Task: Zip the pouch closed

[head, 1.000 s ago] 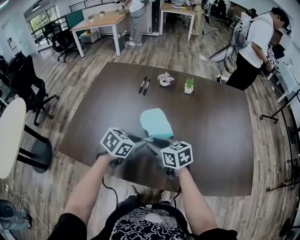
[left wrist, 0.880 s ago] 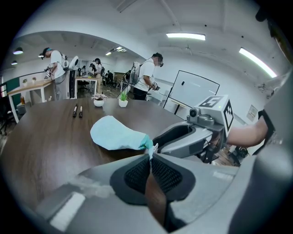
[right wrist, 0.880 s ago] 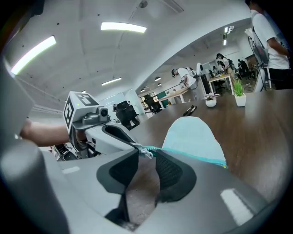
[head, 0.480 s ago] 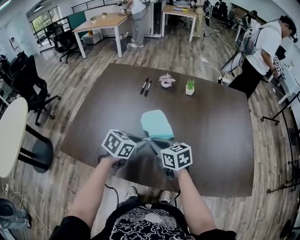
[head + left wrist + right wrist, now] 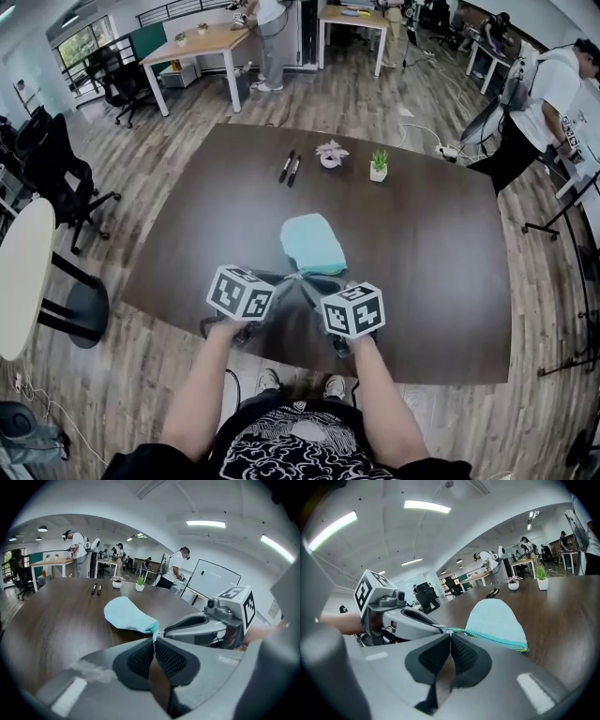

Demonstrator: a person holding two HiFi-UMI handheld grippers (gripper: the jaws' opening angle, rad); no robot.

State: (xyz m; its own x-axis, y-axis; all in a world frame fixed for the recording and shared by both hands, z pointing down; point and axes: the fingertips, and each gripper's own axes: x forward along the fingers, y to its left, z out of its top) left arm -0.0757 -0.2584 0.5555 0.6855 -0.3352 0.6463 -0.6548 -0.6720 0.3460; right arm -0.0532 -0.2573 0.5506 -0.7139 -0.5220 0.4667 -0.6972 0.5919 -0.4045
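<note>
A light teal pouch (image 5: pixel 312 244) lies flat on the dark brown table (image 5: pixel 441 253), its near end pointing at me. Both grippers meet at that near end. My left gripper (image 5: pixel 289 278) is shut on the pouch's teal corner (image 5: pixel 153 629), which pokes out between its pads. My right gripper (image 5: pixel 306 281) is shut on the small silver zipper pull (image 5: pixel 448 631). From there the teal zipper (image 5: pixel 497 640) runs along the pouch's edge (image 5: pixel 494 616). In each gripper view the other gripper shows close beside the tips.
Two dark markers (image 5: pixel 289 170), a small pink plant pot (image 5: pixel 329 156) and a green plant pot (image 5: pixel 378 167) stand at the table's far side. The near table edge (image 5: pixel 309 361) lies just below the grippers. Office chairs (image 5: pixel 52 164) stand left; a person (image 5: pixel 548 103) stands far right.
Both grippers stay at the pouch's near end. The left gripper's marker cube has turned slightly. The person at the far right has shifted further right.
</note>
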